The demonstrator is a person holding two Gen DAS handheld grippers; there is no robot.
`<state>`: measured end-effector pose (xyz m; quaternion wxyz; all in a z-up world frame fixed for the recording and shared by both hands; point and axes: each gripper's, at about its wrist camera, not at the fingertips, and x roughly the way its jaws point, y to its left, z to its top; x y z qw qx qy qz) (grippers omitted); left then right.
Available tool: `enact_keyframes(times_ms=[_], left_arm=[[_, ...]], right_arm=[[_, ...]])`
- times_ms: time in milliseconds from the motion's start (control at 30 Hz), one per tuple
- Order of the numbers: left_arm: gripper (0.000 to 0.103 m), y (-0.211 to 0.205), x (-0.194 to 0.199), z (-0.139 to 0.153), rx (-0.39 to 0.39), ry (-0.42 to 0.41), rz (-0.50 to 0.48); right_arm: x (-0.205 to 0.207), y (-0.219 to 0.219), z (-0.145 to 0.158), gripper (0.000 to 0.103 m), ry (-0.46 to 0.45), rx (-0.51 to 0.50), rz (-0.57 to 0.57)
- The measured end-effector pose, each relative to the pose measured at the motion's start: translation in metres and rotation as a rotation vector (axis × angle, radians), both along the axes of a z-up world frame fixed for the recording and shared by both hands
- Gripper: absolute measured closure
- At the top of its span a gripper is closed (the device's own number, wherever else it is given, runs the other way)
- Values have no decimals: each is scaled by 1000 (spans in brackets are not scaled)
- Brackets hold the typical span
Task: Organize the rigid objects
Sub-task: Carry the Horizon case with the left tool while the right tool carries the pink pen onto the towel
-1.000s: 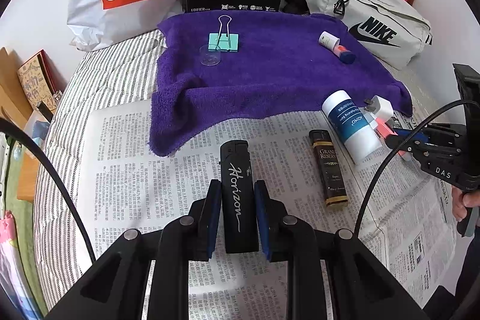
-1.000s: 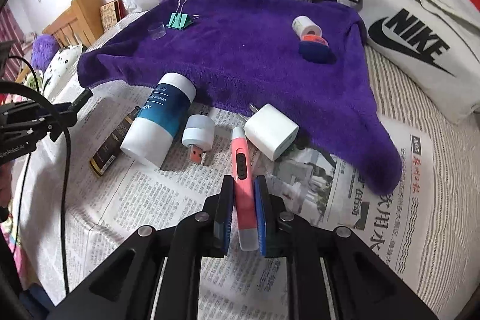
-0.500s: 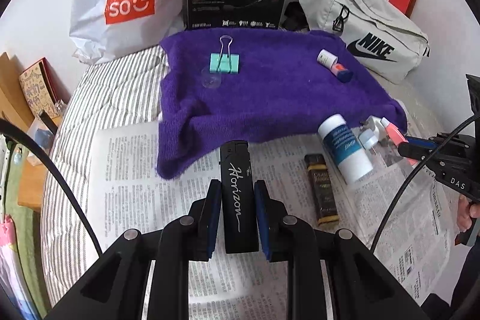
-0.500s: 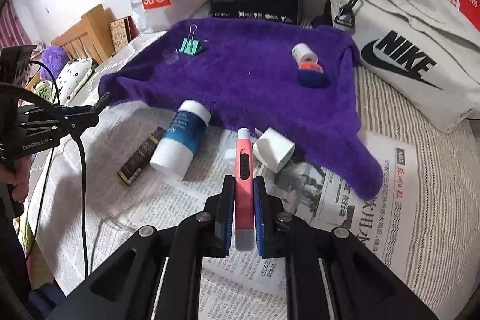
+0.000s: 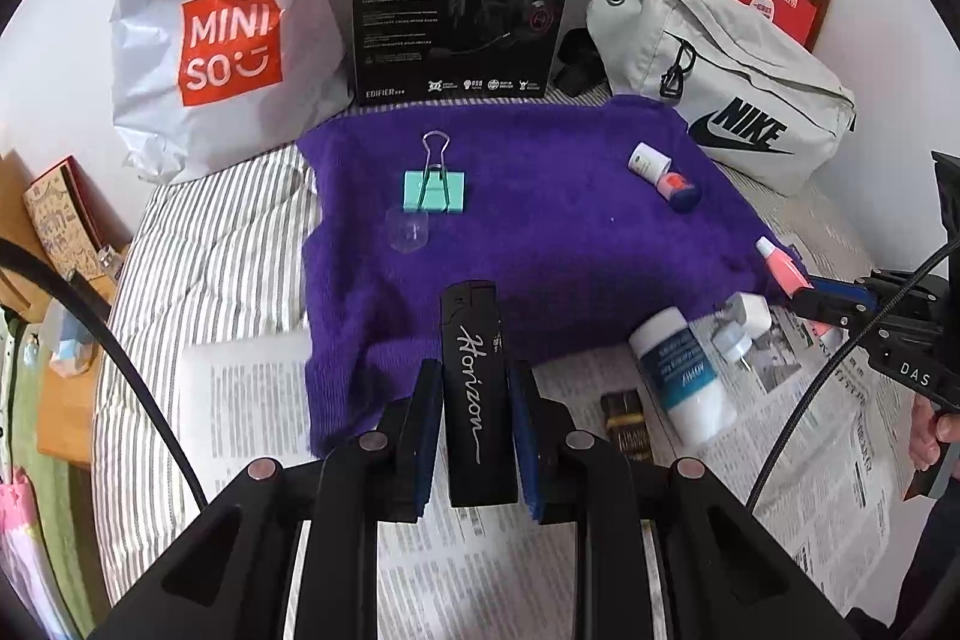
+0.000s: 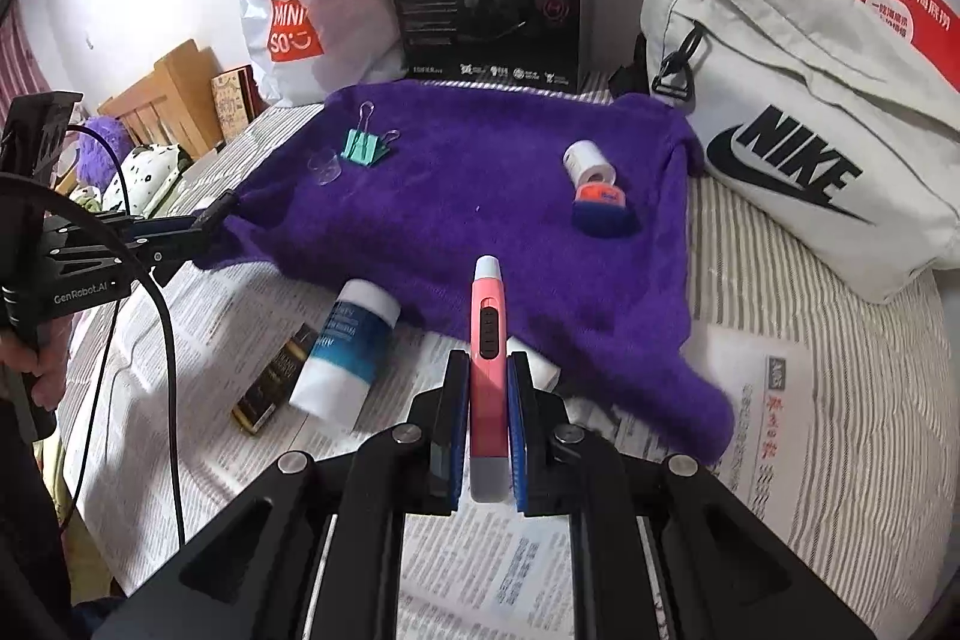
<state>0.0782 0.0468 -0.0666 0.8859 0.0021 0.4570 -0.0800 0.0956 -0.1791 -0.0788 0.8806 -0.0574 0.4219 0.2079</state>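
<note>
Left wrist view: left claw clamped on black lighter, held off the newspaper, tip over the near edge of the purple towel. Binder clip & clear cup already on towel. Best bet: set lighter in bare towel w/o nudging them, keep it level, release only once it rests.

Right wrist view: right claw clamped on pink pen, tip over towel edge. White bottle & brown lighter on newspaper below; aim for the open middle, apart from the glue stick.
</note>
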Motion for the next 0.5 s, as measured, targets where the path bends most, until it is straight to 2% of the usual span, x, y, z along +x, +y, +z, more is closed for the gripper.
enact_keyframes(times_ms=[267,500], left_arm=[[81,-4,30,2,9,6,-20],[81,-5,57,-7,4,33,-37]], right_arm=[[27,-4,6,91,-8,1,-20],[57,-8,-3,91,7,-23,-44]])
